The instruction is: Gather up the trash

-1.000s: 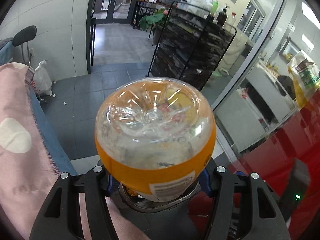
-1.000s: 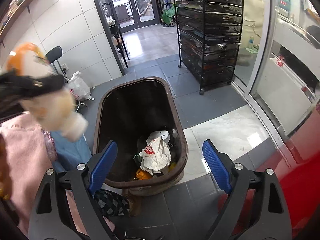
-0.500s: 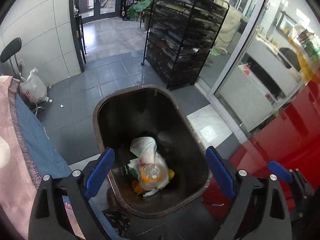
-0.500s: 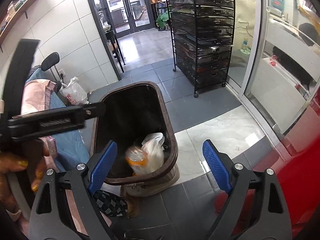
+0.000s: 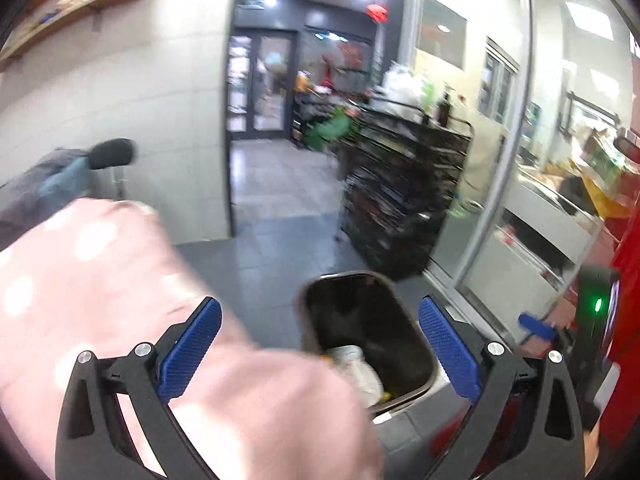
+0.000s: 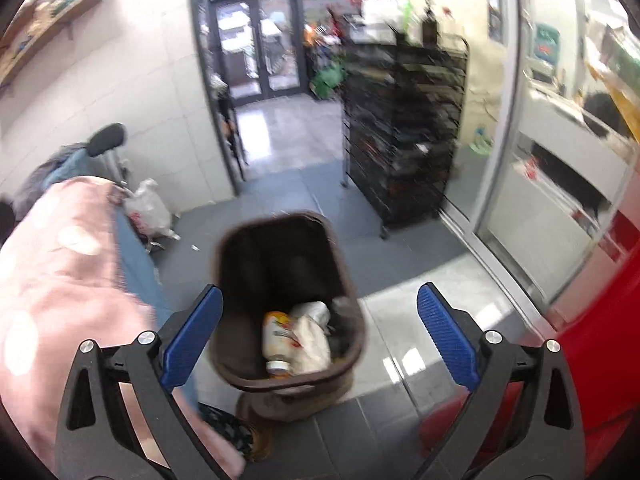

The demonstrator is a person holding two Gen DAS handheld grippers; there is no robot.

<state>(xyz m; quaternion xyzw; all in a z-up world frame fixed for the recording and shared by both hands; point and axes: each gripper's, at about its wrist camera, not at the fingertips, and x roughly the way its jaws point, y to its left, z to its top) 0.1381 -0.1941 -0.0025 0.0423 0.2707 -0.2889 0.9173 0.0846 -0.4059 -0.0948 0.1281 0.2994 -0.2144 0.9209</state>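
On our far left lies a pink spotted cloth [image 6: 60,280], with a blue garment [image 6: 136,268] along its edge and a white plastic bag [image 6: 149,209] on the grey tile floor [image 6: 280,184] beyond it. Our left gripper [image 5: 320,344] is empty, its jaws opening wide, the pink cloth blurred beneath it. The brown trash bin [image 6: 344,280] stands on the floor just past the cloth; our right gripper [image 6: 320,332] hangs above it, jaws also opening, nothing between them. Inside the bin, the orange-labelled plastic bottle [image 6: 276,340] lies on its side, cap toward us, touching a crumpled white bag [image 6: 310,340]. In the left wrist view the same bin [image 5: 416,332] shows what we take to be that white bag, though blur hides the detail. Behind stands a black wire rack [image 6: 404,128], then a glass partition [image 6: 560,200] and a red surface [image 6: 600,344] at far right.
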